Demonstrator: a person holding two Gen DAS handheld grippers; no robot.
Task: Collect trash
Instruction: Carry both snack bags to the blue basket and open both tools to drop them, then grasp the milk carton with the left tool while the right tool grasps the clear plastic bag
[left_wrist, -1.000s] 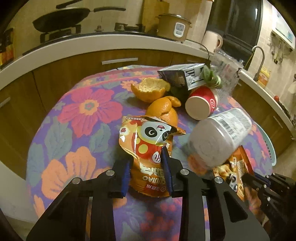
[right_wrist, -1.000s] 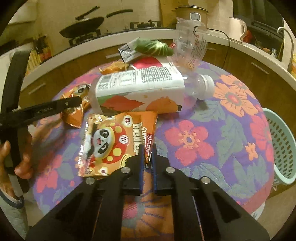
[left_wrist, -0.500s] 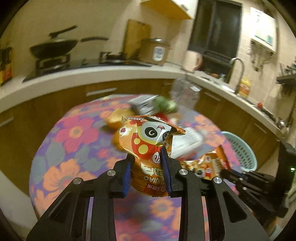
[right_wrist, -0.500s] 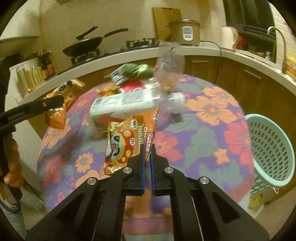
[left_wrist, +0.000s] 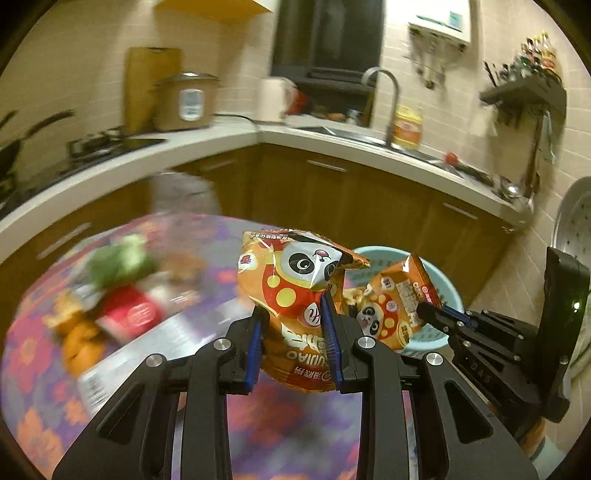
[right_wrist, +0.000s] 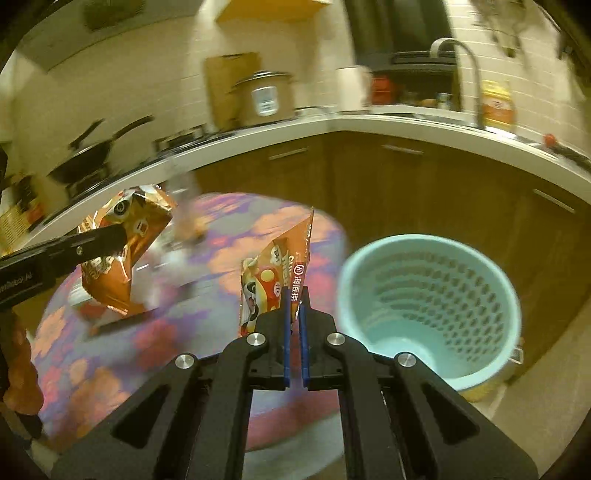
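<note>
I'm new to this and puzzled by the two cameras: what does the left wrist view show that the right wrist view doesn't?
Only the left view: the red cup and greens blurred on the table, and a wall shelf. Only the right view: the inside of the basket and a pan on the stove. Both share: the left gripper shut on a panda snack bag, the right gripper shut on another panda bag, the basket, the rice cooker and the faucet.
</note>
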